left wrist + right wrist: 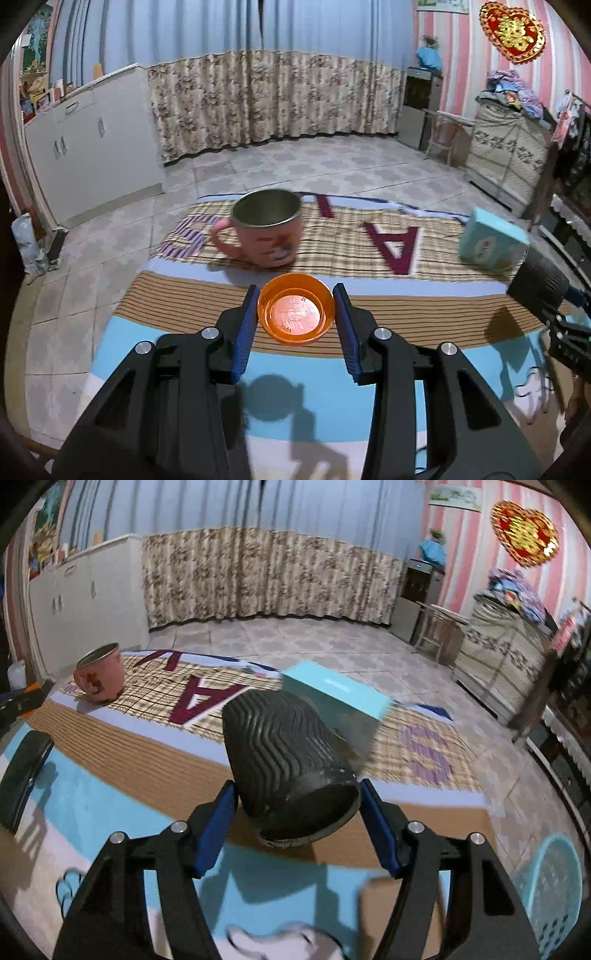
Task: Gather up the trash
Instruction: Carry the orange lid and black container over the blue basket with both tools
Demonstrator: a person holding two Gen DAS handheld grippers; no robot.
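Two trash items are gripped above the cloth-covered surface [177, 306]: left tongs [296, 317] clamp a round orange plastic lid [296, 314], right tongs [299, 805] a black ribbed paper cup [288, 760]; neither binned, turquoise perforated basket [550, 890] near.

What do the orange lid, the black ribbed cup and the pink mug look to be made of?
Orange lid: probably plastic, glossy and slightly translucent, with moulded marks inside. Black ribbed cup: likely paper with a matte, wavy corrugated sleeve; it could be plastic. Pink mug: pink printed outside, likely plastic, with a dull grey metallic-looking liner.
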